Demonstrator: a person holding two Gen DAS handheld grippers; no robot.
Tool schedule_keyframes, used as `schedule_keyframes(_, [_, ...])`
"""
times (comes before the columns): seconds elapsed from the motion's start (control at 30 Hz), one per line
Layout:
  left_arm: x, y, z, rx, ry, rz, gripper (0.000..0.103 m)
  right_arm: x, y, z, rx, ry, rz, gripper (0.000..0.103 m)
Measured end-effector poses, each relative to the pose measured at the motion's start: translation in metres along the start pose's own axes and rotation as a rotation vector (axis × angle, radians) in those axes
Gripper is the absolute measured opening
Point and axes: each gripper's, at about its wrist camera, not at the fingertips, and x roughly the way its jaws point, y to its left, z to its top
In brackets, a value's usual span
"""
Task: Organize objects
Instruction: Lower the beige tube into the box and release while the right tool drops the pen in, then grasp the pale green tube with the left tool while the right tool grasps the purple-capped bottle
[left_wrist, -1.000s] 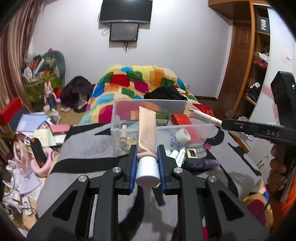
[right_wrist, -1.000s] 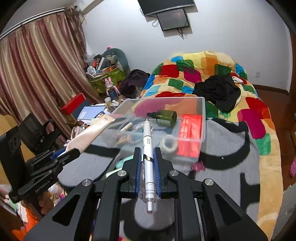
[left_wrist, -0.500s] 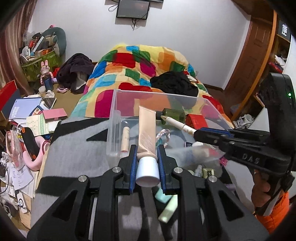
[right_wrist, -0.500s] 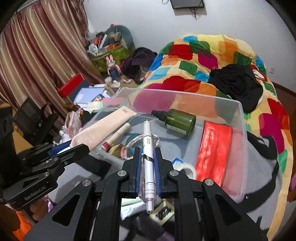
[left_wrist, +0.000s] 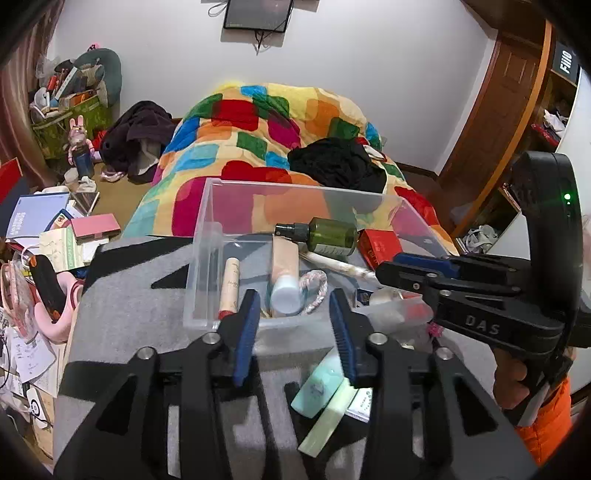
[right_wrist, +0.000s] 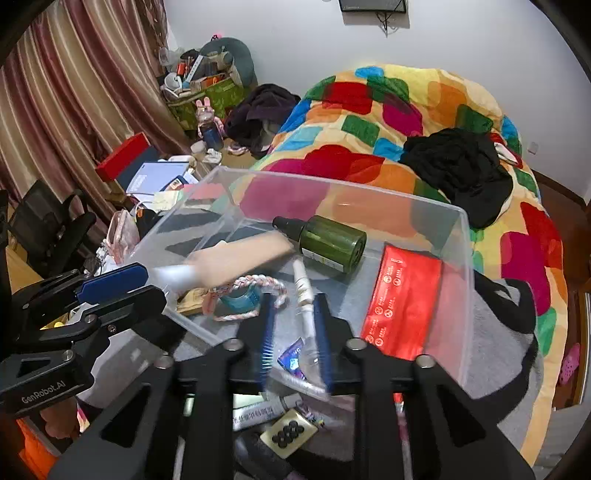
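Observation:
A clear plastic bin (left_wrist: 207, 229) (right_wrist: 466, 280) sits on the grey blanket. My left gripper (left_wrist: 293, 312) (right_wrist: 122, 286) is open at the bin's near wall; the beige tube with a white cap (left_wrist: 285, 271) (right_wrist: 236, 254) lies loose in the bin just ahead of it. My right gripper (right_wrist: 293, 314) (left_wrist: 413, 264) is open over the bin; the white pen (right_wrist: 304, 291) (left_wrist: 332, 263) slips free between its fingers, blurred. The bin also holds a green bottle (left_wrist: 325, 234) (right_wrist: 325, 242), a red box (right_wrist: 402, 299) (left_wrist: 380, 243), a braided band (right_wrist: 255, 295) and a slim tube (left_wrist: 229, 284).
Loose items lie on the blanket in front of the bin: mint tubes (left_wrist: 325, 395), a grey tube (right_wrist: 258, 408), a gold case (right_wrist: 288, 432). A patchwork quilt (left_wrist: 258, 140) with black clothes (right_wrist: 458, 166) lies behind. Books and clutter (left_wrist: 48, 229) cover the floor at left.
Both grippers have opened over the bin. The beige tube has dropped from my left gripper into the bin, and the pen is falling out of my right one.

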Motion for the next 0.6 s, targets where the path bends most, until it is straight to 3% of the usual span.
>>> schedule_keyframes(0.33, [-0.031, -0.02, -0.02, 0.1, -0.055, 0.019, 0.056, -0.046, 0.005, -0.025, -0.013, -0.079, 0.008, 0.041])
schedule_keyframes(0.43, [-0.031, -0.026, -0.03, 0.125, -0.044, 0.015, 0.059, -0.055, 0.004, -0.036, -0.008, -0.094, 0.014, 0.054])
schedule_keyframes(0.6, [-0.018, -0.032, -0.055, 0.172, 0.021, 0.019, 0.059, -0.057, -0.001, -0.061, 0.001, -0.071, 0.027, 0.056])
